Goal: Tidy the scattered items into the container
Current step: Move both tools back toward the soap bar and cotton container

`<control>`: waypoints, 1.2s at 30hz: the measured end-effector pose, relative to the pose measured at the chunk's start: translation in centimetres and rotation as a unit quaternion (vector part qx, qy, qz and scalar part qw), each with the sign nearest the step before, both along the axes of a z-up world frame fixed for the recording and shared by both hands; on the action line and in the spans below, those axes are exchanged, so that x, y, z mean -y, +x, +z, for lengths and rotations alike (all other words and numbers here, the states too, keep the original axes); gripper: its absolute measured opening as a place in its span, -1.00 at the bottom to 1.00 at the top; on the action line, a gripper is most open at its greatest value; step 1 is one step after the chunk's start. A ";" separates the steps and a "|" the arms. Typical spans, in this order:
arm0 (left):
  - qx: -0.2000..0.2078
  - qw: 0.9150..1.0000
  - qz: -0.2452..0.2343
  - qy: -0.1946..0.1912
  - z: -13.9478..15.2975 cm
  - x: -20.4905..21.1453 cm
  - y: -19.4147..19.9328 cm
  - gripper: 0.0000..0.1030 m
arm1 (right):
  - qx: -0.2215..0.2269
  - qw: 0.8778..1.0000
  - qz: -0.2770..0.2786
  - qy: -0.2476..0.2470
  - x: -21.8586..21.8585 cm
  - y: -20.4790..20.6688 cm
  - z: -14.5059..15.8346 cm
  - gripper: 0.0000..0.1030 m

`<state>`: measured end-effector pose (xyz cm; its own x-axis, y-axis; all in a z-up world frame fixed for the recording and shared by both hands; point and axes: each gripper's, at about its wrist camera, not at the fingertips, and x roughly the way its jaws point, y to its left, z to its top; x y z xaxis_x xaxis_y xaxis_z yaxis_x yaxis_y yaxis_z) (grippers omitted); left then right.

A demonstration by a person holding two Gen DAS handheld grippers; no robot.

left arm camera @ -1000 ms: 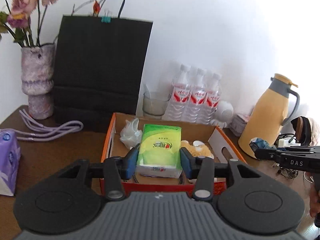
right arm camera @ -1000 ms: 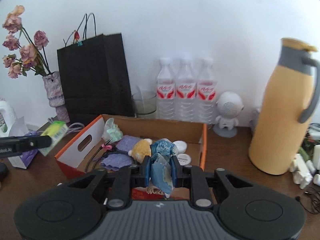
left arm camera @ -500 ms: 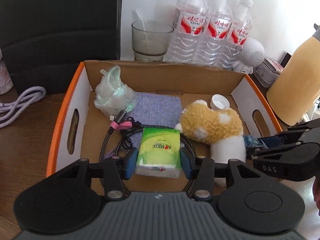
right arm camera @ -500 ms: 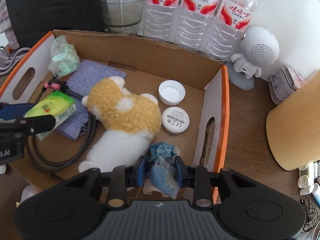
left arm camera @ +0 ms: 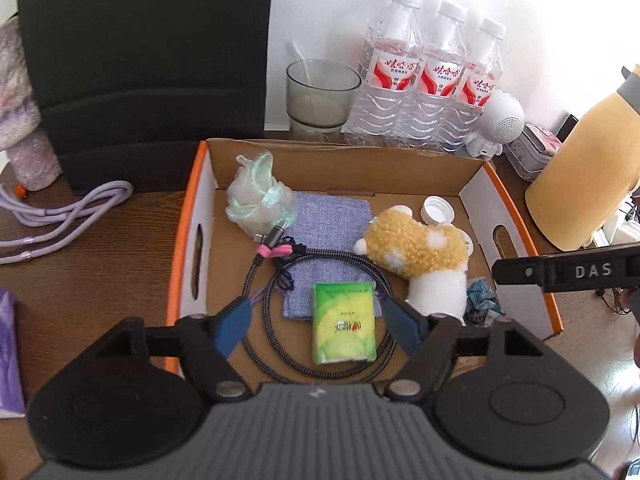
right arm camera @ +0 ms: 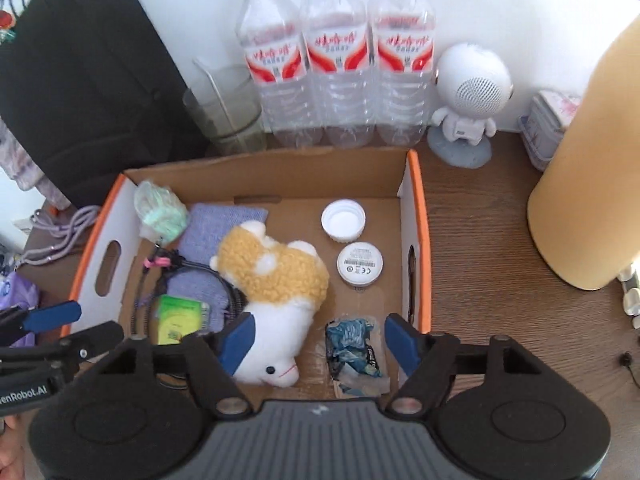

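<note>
This is a home, a lived-in corner of a room against a plain white wall. A brown wooden desk (right arm camera: 480, 216) carries ordinary household things: three water bottles (left arm camera: 432, 76) with red labels standing in a row, an empty glass tumbler (left arm camera: 320, 100), a yellow thermos jug (left arm camera: 576, 176), and a small white astronaut-shaped speaker (right arm camera: 468, 104). A black paper shopping bag (left arm camera: 148, 52) leans by the wall beside a mottled purple vase (left arm camera: 20, 100), with a coiled lilac cord (left arm camera: 68, 216) lying near it. A cardboard box (left arm camera: 516, 216) with orange edges holds personal odds and ends, such as a plush toy (right arm camera: 276, 280) and a green tissue pack (left arm camera: 344, 328).
</note>
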<state>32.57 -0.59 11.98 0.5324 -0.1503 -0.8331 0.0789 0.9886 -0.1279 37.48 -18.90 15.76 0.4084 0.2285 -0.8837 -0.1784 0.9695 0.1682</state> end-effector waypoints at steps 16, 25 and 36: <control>0.234 0.969 0.072 0.013 -2.4 -0.2 -14.6 1.00 | 0.321 0.946 -0.013 0.042 -0.1 -18.2 -1.8 0.61; 0.281 0.957 0.057 0.049 -4.5 0.9 -21.7 1.00 | 0.350 0.936 0.005 0.032 0.9 -23.9 -5.3 0.75; 0.274 0.959 0.045 0.057 -6.7 1.4 -24.9 1.00 | 0.314 0.949 0.023 0.021 1.0 -27.0 -8.8 0.75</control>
